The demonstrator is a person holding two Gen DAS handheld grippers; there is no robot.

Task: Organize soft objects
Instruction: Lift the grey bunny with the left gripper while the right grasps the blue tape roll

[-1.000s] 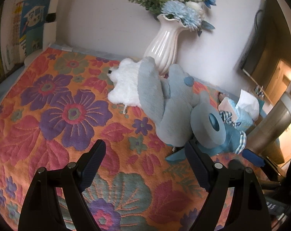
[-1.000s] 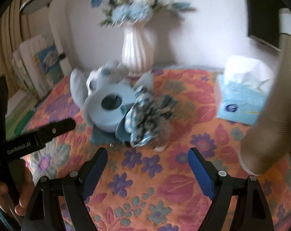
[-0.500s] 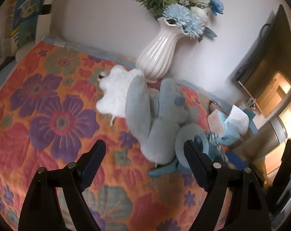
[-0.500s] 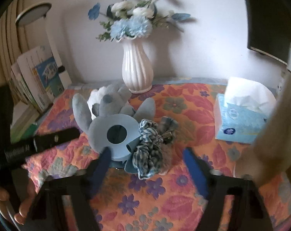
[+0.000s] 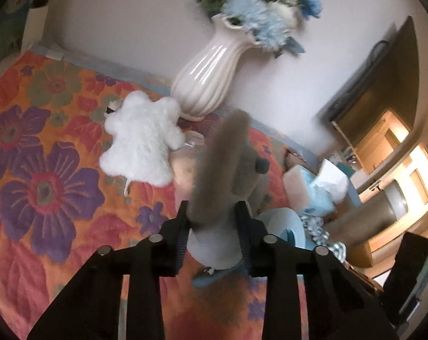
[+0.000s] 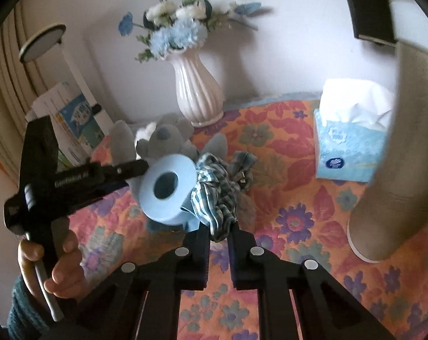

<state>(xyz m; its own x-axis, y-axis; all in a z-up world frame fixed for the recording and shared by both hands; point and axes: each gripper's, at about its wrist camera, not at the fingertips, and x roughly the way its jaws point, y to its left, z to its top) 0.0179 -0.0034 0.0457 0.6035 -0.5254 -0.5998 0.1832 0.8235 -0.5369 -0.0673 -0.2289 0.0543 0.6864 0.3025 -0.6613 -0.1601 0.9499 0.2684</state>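
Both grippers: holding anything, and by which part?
Left gripper pinches the grey plush toy at one limb or ear; right gripper pinches the checked cloth at its lower end.

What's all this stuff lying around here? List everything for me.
Grey plush toy: one, grey, mid-cloth, in left gripper.
White plush toy: one, white, beside the vase.
Checked cloth: one, blue-white, in right gripper.
Paper roll: one, pale blue, against the grey toy.
Vase: one, white, blue flowers, by wall.
Tissue box: one, blue, right side.
Tablecloth: one, orange floral.
Left gripper: black, closed.
Right gripper: black, closed.
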